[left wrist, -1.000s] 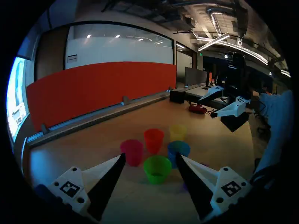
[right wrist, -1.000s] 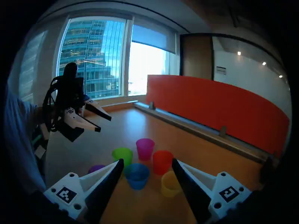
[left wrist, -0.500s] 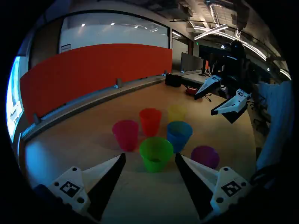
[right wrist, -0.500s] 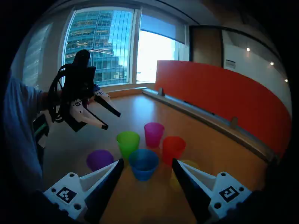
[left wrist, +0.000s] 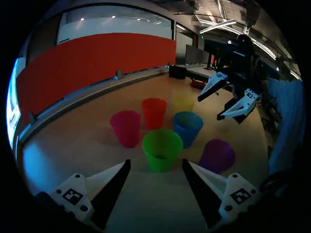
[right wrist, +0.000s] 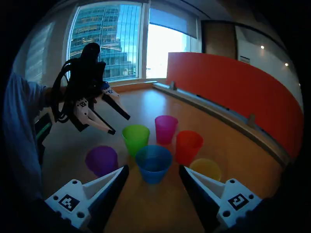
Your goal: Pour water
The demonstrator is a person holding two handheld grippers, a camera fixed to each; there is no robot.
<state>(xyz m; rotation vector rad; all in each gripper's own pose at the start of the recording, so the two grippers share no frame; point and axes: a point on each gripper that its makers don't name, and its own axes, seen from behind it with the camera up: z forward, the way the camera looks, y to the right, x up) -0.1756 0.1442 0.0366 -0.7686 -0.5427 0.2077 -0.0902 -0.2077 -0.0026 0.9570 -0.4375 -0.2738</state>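
Wooden tabletop, yellow cup partly hidden behind blue cup

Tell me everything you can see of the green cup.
The green cup looks like translucent plastic, tapering toward its base. It stands upright, mouth open, on the wooden table, just ahead of the left gripper, whose fingers are open and clear of it. The pink cup stands apart beside it; the blue cup sits closer, contact unclear. Whether it holds water cannot be told.
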